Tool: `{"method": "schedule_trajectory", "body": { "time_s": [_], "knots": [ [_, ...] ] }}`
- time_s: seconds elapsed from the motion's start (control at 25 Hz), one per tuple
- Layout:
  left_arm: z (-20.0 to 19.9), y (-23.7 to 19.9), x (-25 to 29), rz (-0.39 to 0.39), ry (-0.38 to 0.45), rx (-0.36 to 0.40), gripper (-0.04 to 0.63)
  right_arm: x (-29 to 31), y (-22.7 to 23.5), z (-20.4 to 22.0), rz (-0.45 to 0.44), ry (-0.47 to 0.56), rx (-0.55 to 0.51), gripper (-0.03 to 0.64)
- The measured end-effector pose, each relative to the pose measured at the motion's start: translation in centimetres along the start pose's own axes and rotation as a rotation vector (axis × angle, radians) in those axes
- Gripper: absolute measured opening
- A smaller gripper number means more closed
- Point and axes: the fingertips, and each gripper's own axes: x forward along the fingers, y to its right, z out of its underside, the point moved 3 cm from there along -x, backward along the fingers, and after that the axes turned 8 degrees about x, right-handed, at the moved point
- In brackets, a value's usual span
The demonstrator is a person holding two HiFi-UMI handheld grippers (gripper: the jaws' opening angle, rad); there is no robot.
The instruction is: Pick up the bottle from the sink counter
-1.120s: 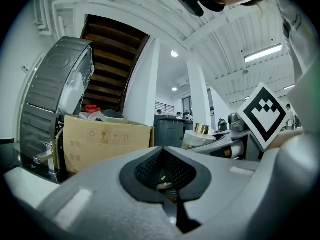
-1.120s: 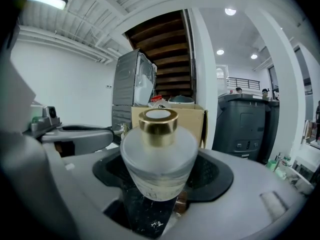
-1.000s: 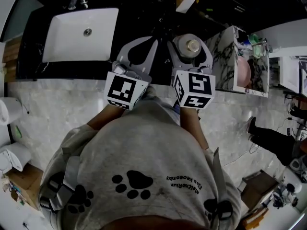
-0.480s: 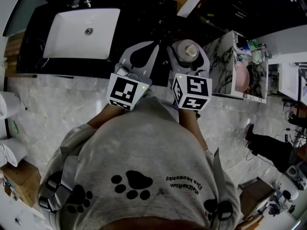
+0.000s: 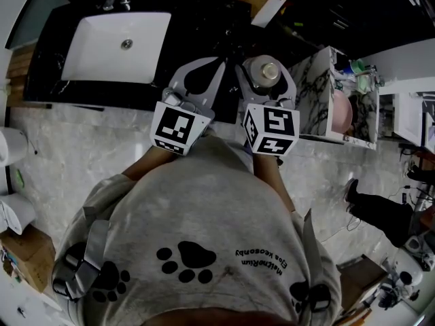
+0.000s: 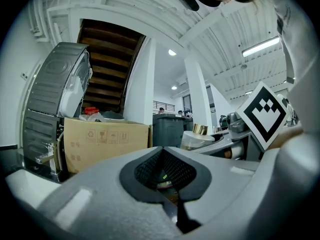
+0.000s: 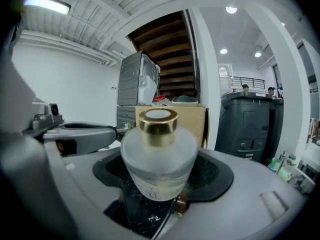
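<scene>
Standing at the black counter (image 5: 204,19), white sink (image 5: 156,46) off to the left of both tools. Right gripper (image 5: 265,73) reaches over the counter's near edge with its fingers spread wide around the bottle (image 5: 257,65). In the right gripper view the right gripper (image 7: 162,159) has its dark ribbed pads closed in on the frosted glass body of the bottle (image 7: 159,174) from both sides, so I read this as a grip on it. Bottle stands upright, gold cap (image 7: 158,126) on top, dark speckled counter showing just below its base. I cannot tell whether the base is clear of the surface. Left gripper (image 5: 212,61) sits just beside the right one, toward the sink, also over the counter edge. In the left gripper view the left gripper (image 6: 162,151) has its tips together and nothing between them, only the small mesh-lined hollow behind the tips. From there the bottle (image 6: 192,140) shows to the right, near the right tool's marker cube (image 6: 262,116). Both of the 2 marker cubes face up at the head camera, left (image 5: 178,128) and right (image 5: 272,128), close above my grey paw-print shirt (image 5: 204,236). Background in the gripper views: cardboard box (image 6: 107,144), dark grey bin (image 7: 250,119), wooden staircase (image 6: 107,69).
</scene>
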Motion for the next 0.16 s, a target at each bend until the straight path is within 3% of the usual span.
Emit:
{"method": "schedule_trajectory", "body": {
  "time_s": [0.16],
  "knots": [
    [-0.04,0.11,0.05,0.001,-0.001,0.004,0.002,-0.08,-0.08,-0.01,-0.010,-0.001,-0.003,0.334]
  ]
}}
